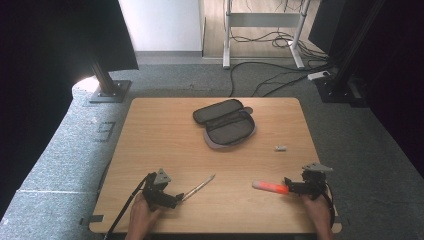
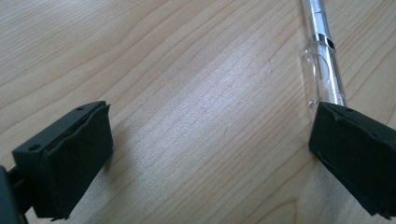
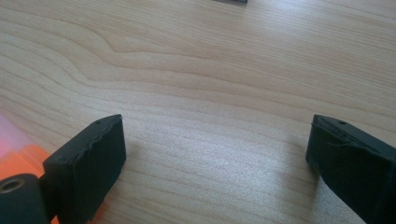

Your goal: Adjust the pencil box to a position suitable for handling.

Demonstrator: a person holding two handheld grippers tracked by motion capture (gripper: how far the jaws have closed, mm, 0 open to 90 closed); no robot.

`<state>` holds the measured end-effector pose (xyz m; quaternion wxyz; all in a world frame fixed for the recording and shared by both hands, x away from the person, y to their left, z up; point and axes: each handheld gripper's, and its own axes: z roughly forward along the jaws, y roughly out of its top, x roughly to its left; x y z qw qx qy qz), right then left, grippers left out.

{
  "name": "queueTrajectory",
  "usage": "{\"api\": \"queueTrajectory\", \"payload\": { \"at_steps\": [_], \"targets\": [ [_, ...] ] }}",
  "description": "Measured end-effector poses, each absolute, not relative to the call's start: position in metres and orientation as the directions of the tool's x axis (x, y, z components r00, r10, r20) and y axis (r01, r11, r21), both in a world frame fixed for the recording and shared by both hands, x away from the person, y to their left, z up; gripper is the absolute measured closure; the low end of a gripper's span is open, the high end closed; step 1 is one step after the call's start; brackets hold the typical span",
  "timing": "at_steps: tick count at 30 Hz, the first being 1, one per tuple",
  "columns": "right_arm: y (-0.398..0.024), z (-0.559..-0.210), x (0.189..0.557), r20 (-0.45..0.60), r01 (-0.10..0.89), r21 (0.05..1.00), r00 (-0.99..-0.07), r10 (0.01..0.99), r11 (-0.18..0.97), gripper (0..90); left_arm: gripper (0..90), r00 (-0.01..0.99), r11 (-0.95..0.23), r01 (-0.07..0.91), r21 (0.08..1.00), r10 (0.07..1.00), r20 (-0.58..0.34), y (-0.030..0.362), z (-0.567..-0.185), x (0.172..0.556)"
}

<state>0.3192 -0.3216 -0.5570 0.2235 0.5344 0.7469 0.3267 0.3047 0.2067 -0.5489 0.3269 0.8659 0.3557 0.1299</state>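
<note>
both tongs rest low on the wooden tabletop (image 1: 150, 140), jaws spread and empty — the left tongs (image 2: 210, 154) beside a clear pen (image 2: 322, 70), the right tongs (image 3: 217, 158) beside an orange marker (image 1: 270, 187); an open grey pencil case (image 1: 226, 123) lies farther back.

tabletop (image 1: 150, 130): light wood | open grey pencil case (image 1: 225, 124) at 12 | small grey item (image 1: 281, 148) at 3 | clear pen (image 1: 198, 187) at 7 | orange marker (image 1: 270, 187) at 5

Overhead forward-down view; two close, low views across table (image 1: 165, 150)
</note>
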Motion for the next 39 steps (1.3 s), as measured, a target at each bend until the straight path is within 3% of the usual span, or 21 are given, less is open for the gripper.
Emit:
{"api": "queueTrajectory", "payload": {
  "at_steps": [26,39],
  "targets": [
    [-0.321,-0.557,0.319,0.014,0.646,0.727,-0.351,0.936,0.231,4.1,3.1,0.642,-0.488,0.584,0.649,0.766,-0.001,0.217,-0.545,0.314],
    [-0.321,-0.557,0.319,0.014,0.646,0.727,-0.35,0.936,0.231,4.1,5.8,0.675,-0.483,0.553,0.679,0.738,-0.025,0.205,-0.524,0.326]
  ]
}}
